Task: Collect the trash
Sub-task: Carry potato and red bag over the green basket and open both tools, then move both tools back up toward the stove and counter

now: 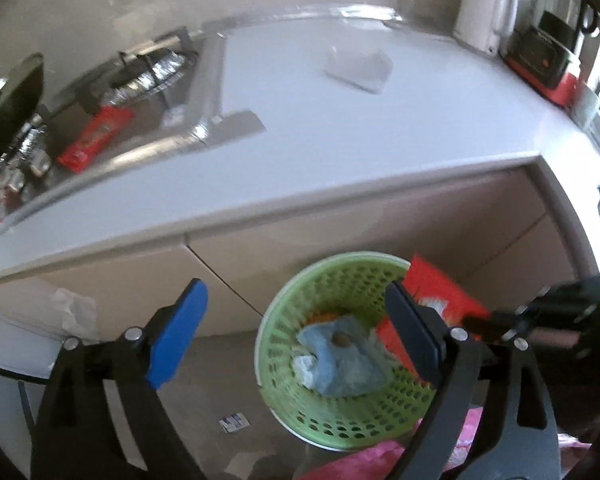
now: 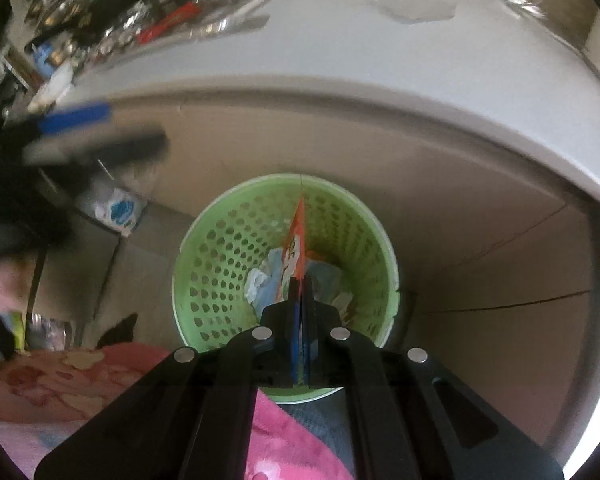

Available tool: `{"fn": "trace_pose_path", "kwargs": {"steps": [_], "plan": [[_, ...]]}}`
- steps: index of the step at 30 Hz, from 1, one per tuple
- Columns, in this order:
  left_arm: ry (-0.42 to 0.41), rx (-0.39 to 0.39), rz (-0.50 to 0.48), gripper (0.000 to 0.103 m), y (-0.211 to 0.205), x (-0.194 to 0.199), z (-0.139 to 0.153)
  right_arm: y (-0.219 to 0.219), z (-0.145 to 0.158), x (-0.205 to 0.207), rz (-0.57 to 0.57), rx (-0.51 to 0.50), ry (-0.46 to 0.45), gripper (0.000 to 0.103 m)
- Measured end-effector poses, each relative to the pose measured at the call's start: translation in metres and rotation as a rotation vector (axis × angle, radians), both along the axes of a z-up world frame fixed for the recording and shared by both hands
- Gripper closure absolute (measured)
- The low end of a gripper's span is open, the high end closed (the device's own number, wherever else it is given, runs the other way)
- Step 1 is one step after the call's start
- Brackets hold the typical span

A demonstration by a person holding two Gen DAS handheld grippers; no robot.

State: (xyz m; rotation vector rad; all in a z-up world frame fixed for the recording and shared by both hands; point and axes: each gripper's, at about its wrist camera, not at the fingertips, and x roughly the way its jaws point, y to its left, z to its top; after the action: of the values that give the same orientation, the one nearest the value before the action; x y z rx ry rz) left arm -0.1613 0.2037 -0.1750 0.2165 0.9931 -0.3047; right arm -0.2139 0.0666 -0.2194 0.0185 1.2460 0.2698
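Observation:
A green perforated basket [image 1: 278, 394] stands on the floor below the counter front, with crumpled blue and white paper [image 1: 340, 364] inside. My left gripper [image 1: 296, 330] is open above the basket's left side, and nothing is between its fingers. My right gripper [image 2: 300, 286] is shut on a flat red wrapper [image 2: 299, 224], seen edge-on and hanging over the basket [image 2: 204, 280] mouth. In the left wrist view the red wrapper [image 1: 436, 290] sits over the basket's right rim, with the right gripper [image 1: 474, 322] behind it. The left gripper [image 2: 136, 128] is blurred at upper left in the right wrist view.
On the white counter [image 1: 380, 128] lies a clear plastic bag [image 1: 360, 66]. Another red wrapper [image 1: 96, 136] rests on the foil-lined stove at left. A white kettle [image 1: 480, 12] and a red-and-black appliance [image 1: 548, 56] stand at back right. Pink cloth [image 2: 100, 380] is beside the basket.

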Motion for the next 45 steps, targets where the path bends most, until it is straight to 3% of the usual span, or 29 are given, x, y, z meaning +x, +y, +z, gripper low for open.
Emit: {"fn": "trace_pose_path", "kwargs": {"steps": [2,3,5,6,7,12,18,23,29,34,38,45], "plan": [[-0.01,-0.008,0.021,0.016,0.005,0.002,0.004,0.004,-0.013,0.002,0.018,-0.011,0.014,0.098],[-0.013,-0.014,0.032,0.016,0.008,0.003,0.008,0.007,-0.023,0.004,0.031,-0.022,0.034,0.092],[-0.024,-0.015,0.044,0.015,0.01,0.003,0.014,0.01,-0.036,0.007,0.045,-0.034,0.063,0.069],[-0.03,-0.012,0.05,0.015,0.012,0.003,0.015,0.011,-0.042,0.008,0.046,-0.049,0.074,0.051],[-0.032,-0.01,0.055,0.014,0.013,0.003,0.015,0.012,-0.044,0.008,0.044,-0.063,0.075,0.043],[-0.034,-0.022,0.083,0.013,0.017,0.008,0.017,0.01,-0.035,0.014,0.054,-0.092,0.054,0.028],[-0.033,-0.041,0.138,0.012,0.027,0.022,0.022,0.008,-0.007,0.023,0.044,-0.108,-0.003,0.02],[-0.057,-0.034,0.247,0.008,0.047,0.05,0.031,0.004,0.032,0.036,0.032,-0.107,-0.091,0.012],[-0.121,-0.027,0.372,0.008,0.087,0.105,0.043,-0.001,0.081,0.063,0.025,-0.125,-0.216,0.004],[-0.162,-0.003,0.44,0.008,0.124,0.153,0.035,-0.008,0.098,0.086,0.023,-0.119,-0.256,0.004],[-0.188,0.056,0.386,0.008,0.146,0.193,0.022,-0.01,0.099,0.106,0.025,-0.117,-0.246,0.004],[-0.148,0.115,0.249,0.008,0.165,0.238,0.0,-0.019,0.079,0.128,0.008,-0.115,-0.169,0.004]]}}
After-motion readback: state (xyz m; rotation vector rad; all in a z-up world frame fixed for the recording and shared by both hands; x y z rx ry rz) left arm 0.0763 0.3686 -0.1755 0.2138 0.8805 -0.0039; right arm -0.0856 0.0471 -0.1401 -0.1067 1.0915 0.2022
